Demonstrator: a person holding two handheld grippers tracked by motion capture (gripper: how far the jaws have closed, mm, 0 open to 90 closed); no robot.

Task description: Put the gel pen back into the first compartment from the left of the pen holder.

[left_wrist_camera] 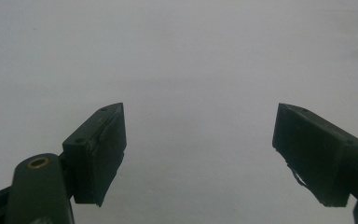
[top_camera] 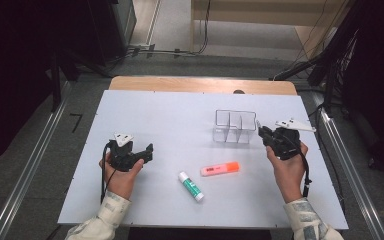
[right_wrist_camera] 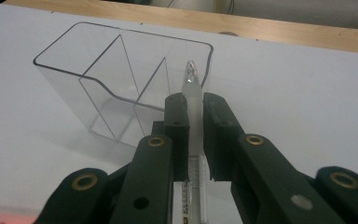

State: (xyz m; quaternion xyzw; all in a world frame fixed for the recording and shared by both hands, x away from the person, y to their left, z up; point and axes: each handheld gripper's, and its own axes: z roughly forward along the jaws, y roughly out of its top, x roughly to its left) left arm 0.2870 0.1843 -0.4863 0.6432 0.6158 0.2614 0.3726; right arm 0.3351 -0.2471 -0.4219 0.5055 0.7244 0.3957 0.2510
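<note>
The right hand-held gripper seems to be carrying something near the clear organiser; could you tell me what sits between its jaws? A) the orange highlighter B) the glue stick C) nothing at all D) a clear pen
D: in the right gripper view the right hand-held gripper is clamped on a clear pen, while the orange highlighter and the glue stick lie on the table in the high view.

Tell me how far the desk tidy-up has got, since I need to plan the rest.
Nothing sits in the clear organizer yet. In hand: the right gripper is shut on a pen, its tip near the organizer's rim. Left: the orange highlighter and the glue stick lie on the table. The left gripper is open with nothing between its jaws.
</note>
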